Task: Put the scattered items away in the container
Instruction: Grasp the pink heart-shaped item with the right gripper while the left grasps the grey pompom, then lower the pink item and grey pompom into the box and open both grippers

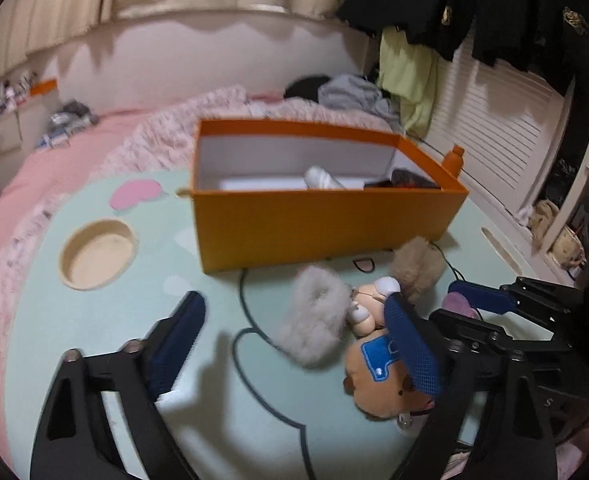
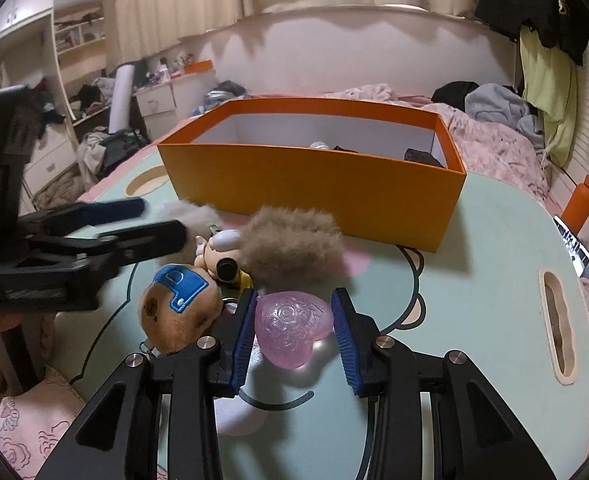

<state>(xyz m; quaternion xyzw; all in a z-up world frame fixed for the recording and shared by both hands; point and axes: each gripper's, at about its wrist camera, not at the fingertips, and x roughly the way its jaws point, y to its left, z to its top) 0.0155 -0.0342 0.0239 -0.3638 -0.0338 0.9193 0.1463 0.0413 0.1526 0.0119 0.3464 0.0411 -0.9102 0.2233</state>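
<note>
Heart (image 2: pixel 294 326), pink and translucent, sits pinched between my right gripper (image 2: pixel 294 332) pads near the table's (image 2: pixel 494 280) front edge, orange box (image 2: pixel 314 188) beyond; slick plastic may squirt free; my left gripper (image 1: pixel 294 344), spread, may snag the capybara plush (image 1: pixel 378 372).

I see my left gripper (image 1: pixel 294 344) with jaws apart above the mint tray table (image 1: pixel 106 320). A grey fur pouch (image 1: pixel 314 316) lies between them; the brown plush head (image 1: pixel 378 376) touches the right finger. Orange box (image 1: pixel 318 224) stands behind.
</note>
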